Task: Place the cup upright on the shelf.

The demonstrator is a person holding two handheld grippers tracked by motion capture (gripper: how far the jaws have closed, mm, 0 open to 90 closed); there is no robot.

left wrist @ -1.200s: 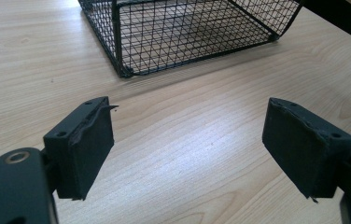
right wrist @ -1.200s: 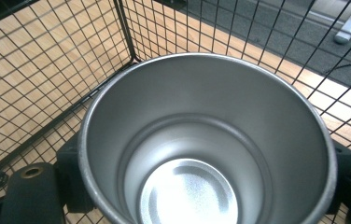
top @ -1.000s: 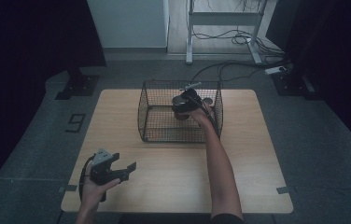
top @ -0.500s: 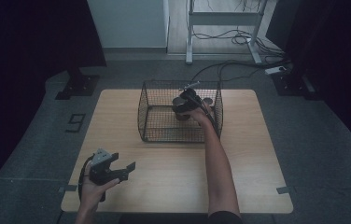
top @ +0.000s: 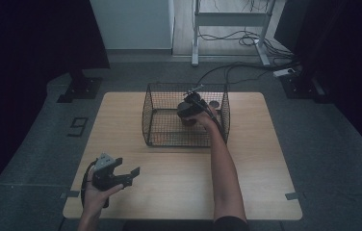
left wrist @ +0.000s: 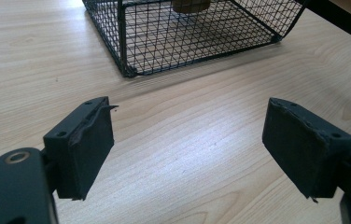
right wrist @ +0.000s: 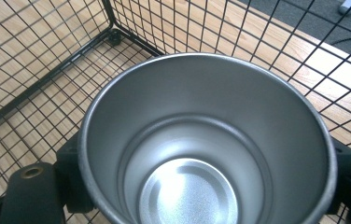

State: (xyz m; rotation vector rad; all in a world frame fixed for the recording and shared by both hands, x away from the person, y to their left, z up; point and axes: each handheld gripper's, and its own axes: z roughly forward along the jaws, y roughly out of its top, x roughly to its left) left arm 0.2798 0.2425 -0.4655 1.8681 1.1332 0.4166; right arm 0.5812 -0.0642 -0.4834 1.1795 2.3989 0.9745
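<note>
Seemingly mid-transfer: right gripper [top: 192,107] pinching steel cup [right wrist: 206,140] inside wire basket [top: 160,137], lift or release next; left gripper [left wrist: 187,149] spread, idle.

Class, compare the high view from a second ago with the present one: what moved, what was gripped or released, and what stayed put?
Nothing visibly changed. The right gripper still holds the metal cup inside the wire basket, and the left gripper still rests open near the table's front left corner.
</note>
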